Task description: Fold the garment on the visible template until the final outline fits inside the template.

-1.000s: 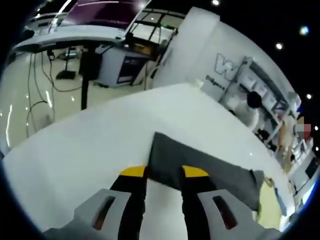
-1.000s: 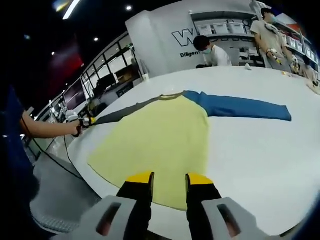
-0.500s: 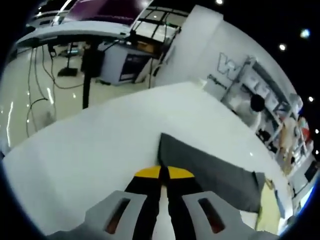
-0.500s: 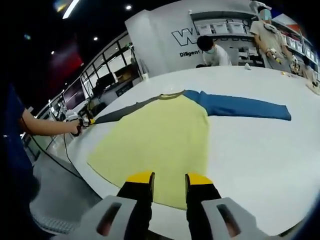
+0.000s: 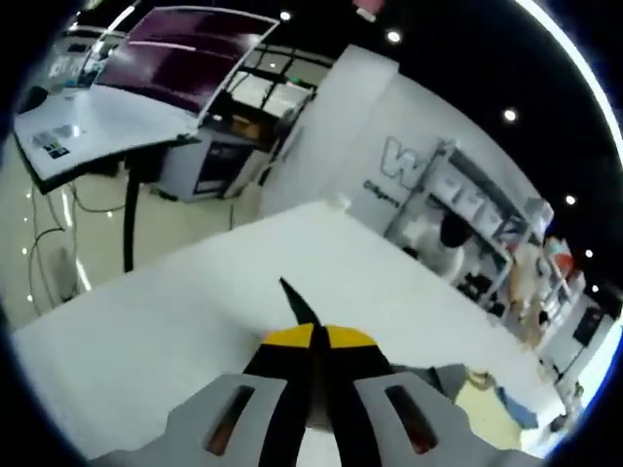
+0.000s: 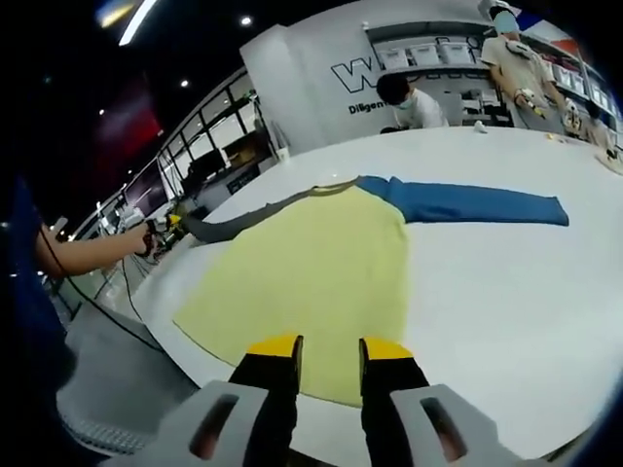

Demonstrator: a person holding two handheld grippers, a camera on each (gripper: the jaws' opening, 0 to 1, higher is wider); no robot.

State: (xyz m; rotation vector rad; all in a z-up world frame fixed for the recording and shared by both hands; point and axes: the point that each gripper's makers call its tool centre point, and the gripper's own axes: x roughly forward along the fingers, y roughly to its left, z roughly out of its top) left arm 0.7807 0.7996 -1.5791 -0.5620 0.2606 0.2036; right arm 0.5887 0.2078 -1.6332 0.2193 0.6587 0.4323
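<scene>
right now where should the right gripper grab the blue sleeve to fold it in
Grip the blue sleeve at its free cuff end, coming in from beyond the cuff along the sleeve's length. It lies flat and straight on the white table, stretched away from the yellow body, so the cuff edge is the easiest fabric to pinch. The right gripper is open.

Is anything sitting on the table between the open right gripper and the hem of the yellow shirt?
Nothing visible does. The right gripper hangs open right at the yellow shirt's near hem, with bare white table beside it.

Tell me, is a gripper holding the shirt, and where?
Yes. The left gripper pinches the grey sleeve at its cuff end; the right gripper is open, holding nothing.
</scene>
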